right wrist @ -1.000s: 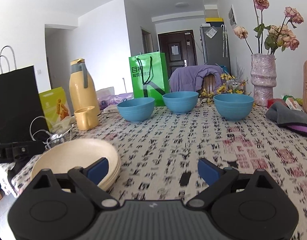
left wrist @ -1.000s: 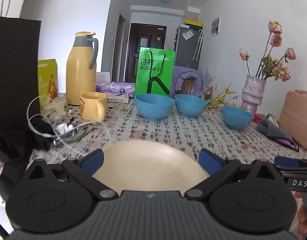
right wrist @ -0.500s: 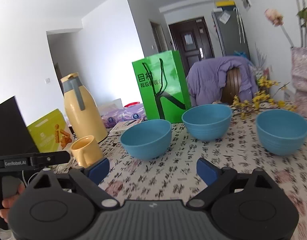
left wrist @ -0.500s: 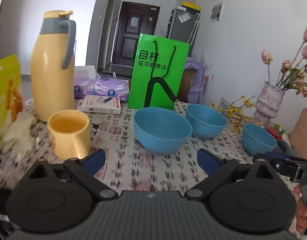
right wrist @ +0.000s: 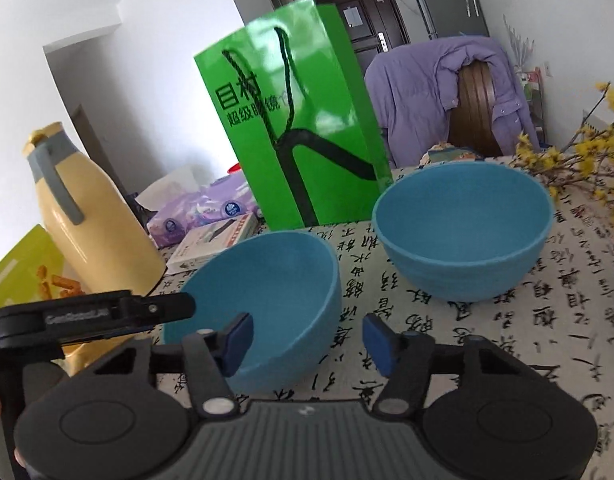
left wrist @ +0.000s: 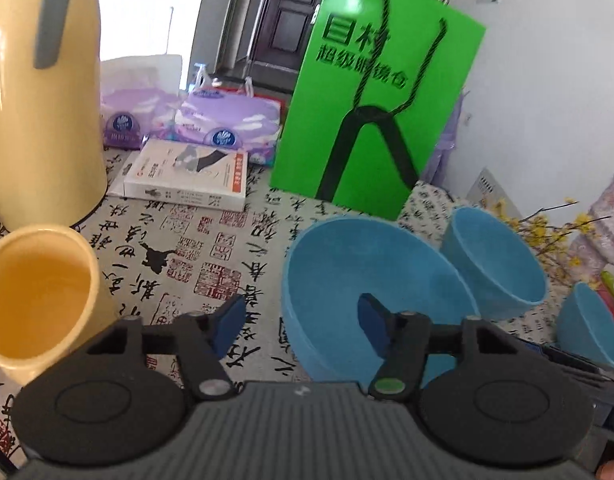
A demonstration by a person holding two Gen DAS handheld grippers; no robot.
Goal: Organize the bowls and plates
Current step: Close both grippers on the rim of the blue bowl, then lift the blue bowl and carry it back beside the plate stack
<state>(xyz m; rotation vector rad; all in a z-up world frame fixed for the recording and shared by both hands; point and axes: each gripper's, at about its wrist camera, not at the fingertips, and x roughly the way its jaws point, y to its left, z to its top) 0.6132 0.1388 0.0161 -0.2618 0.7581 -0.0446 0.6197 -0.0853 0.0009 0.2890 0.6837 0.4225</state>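
Three blue bowls stand on the patterned tablecloth. My left gripper [left wrist: 301,328] straddles the left rim of the nearest bowl [left wrist: 367,276]. Its right pad is inside the bowl and its left pad outside, with cloth showing between pad and wall. Its jaws are closing. My right gripper [right wrist: 307,338] straddles the right rim of the same bowl [right wrist: 275,276], left pad inside, right pad outside and clear of the wall, jaws also closing. The left gripper's finger [right wrist: 175,306] shows at that bowl's left rim. The second bowl [right wrist: 463,232] [left wrist: 495,264] sits behind, and the third bowl [left wrist: 591,328] is further right.
A yellow mug [left wrist: 39,296] and a tall yellow thermos [left wrist: 39,100] stand left of the bowl. Behind it are a green paper bag [right wrist: 303,120], a white box [left wrist: 187,176] and purple tissue packs [left wrist: 227,120]. A chair with a purple jacket [right wrist: 427,88] and yellow flowers [right wrist: 579,168] are far right.
Both grippers have travelled forward from the stack of cream plates to the nearest blue bowl. Their jaws have narrowed to about half. The plates are out of view.
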